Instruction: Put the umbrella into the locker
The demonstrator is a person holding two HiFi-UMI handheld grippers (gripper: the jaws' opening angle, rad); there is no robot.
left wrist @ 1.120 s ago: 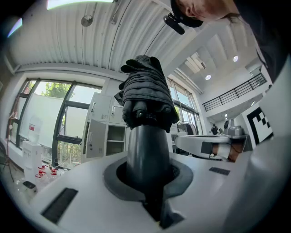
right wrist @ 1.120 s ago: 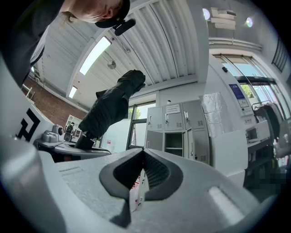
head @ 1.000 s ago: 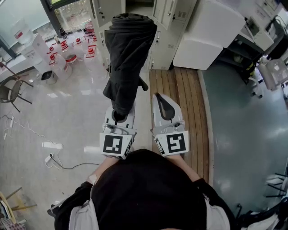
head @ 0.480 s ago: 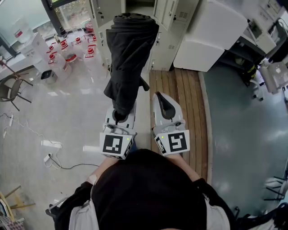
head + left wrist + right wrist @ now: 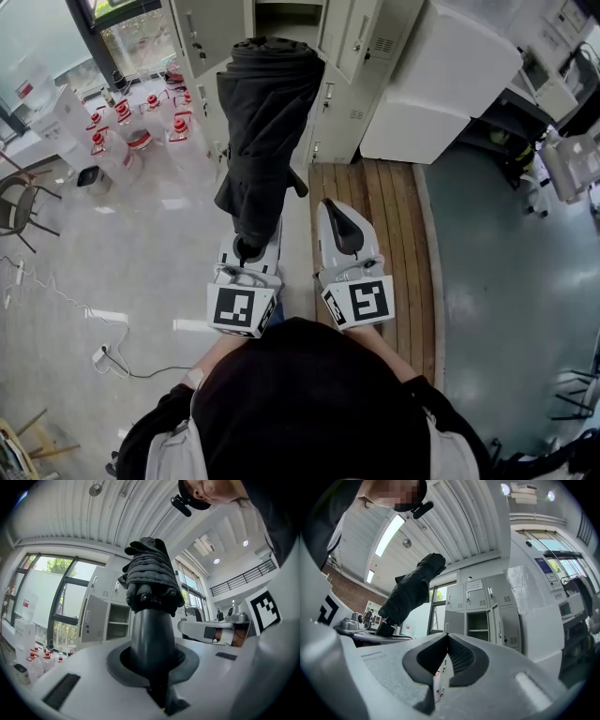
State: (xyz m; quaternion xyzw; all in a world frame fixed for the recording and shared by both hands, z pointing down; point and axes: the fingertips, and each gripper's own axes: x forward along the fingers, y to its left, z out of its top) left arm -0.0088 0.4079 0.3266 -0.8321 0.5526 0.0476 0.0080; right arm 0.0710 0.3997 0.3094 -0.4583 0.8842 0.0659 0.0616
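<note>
A black folded umbrella [image 5: 262, 131] stands upright in front of me, its canopy bunched at the top. My left gripper [image 5: 248, 248] is shut on its dark handle [image 5: 151, 634], which fills the gap between the jaws in the left gripper view. My right gripper [image 5: 342, 230] is beside it on the right, shut with nothing held; its pads [image 5: 459, 656] meet along a thin slit. Ahead stand the grey lockers [image 5: 356, 56], one compartment [image 5: 286, 14] with its door open. The open compartment [image 5: 478, 620] also shows in the right gripper view.
Several water bottles [image 5: 131, 122] with red caps stand on the floor left of the lockers. A white cabinet [image 5: 450, 75] sits right of them. A wooden platform [image 5: 375, 216] runs under my right gripper. A chair [image 5: 19, 202] and a floor cable [image 5: 103, 354] are at left.
Both grippers and the umbrella have moved forward toward the lockers, which now sit closer and show more of their fronts. The grip on the umbrella is unchanged.
</note>
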